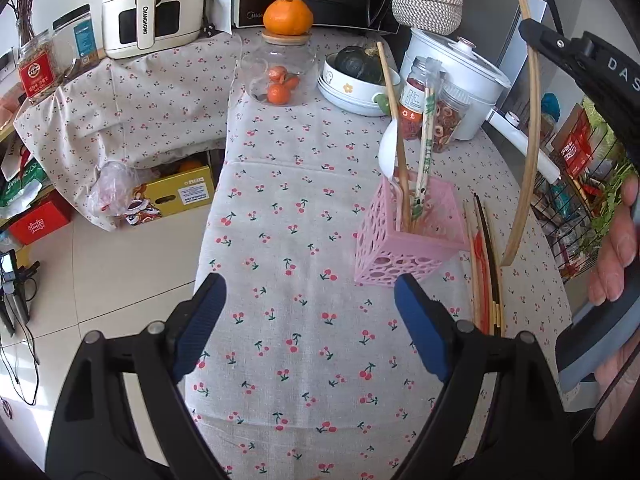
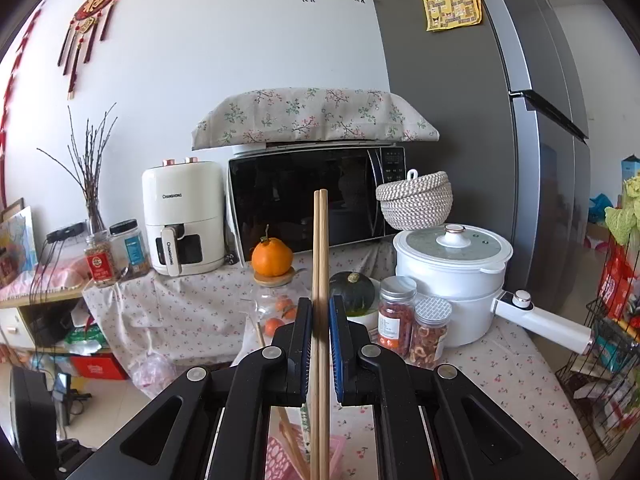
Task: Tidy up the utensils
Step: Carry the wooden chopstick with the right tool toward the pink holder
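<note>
Right claw [image 2: 320, 320] pinches two chopsticks [image 2: 320, 240] (upright); left claw [image 1: 308, 300] spread, empty.

A utensil basket [image 1: 408, 236] is set on the table [image 1: 288, 208], with loose chopsticks [image 1: 486, 272] laid just to its right. Jars [image 1: 416, 108] and a pot [image 1: 464, 76] are placed behind it.

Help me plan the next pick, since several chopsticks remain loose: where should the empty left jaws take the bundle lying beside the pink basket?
Probably at the near ends of the loose chopsticks, from above, jaws straddling the bundle crosswise. They lie flat on the tablecloth, running lengthwise away; their far ends crowd the pink basket.
</note>
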`<state>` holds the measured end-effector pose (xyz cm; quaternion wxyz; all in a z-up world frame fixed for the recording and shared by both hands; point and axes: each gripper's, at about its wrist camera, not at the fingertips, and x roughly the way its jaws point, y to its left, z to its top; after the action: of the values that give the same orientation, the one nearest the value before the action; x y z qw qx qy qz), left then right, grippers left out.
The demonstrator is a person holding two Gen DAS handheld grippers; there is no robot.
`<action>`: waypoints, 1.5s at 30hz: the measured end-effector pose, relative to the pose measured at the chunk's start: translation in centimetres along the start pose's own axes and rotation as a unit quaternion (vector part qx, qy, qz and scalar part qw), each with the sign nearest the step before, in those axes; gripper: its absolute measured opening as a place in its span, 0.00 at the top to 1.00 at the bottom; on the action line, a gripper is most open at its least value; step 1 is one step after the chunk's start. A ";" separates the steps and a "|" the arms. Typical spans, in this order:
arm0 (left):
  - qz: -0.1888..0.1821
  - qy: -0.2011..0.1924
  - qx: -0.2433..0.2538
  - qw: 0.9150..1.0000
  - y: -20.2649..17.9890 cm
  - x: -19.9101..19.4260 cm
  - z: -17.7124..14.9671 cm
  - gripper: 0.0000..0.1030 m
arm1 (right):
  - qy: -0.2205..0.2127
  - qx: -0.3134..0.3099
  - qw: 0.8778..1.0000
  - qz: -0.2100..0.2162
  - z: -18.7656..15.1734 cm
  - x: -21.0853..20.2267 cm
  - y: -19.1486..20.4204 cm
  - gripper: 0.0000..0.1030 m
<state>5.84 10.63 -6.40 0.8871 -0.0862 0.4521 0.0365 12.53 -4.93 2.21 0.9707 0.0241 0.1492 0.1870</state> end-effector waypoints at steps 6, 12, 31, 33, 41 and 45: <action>0.007 0.012 0.002 1.000 0.7 0.6 0.0 0.17 | -0.004 -0.008 1.000 0.012 -0.4 1.0 1.5 0.92; 0.009 0.022 0.004 1.000 0.8 0.9 -0.3 0.17 | -0.002 0.014 0.999 0.030 -0.7 1.9 0.9 0.92; 0.013 0.019 0.009 1.000 0.8 0.8 0.0 0.16 | -0.075 -0.023 0.997 -0.028 -2.4 3.6 2.5 0.91; 0.017 0.021 0.011 1.000 0.9 1.0 0.0 0.16 | -0.067 -0.028 0.997 -0.033 -3.1 4.1 2.6 0.91; 0.023 0.025 0.011 0.999 1.2 1.2 -0.1 0.16 | -0.049 -0.042 0.997 -0.038 -4.1 3.9 3.2 0.91; 0.025 0.026 0.016 0.999 1.1 1.1 -0.2 0.16 | -0.036 -0.043 0.998 -0.036 -4.2 3.5 3.5 0.90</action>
<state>6.16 11.62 -7.57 0.8752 -0.0621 0.4772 0.0491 13.12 -0.44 -2.37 0.9816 -0.0166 0.1062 0.1576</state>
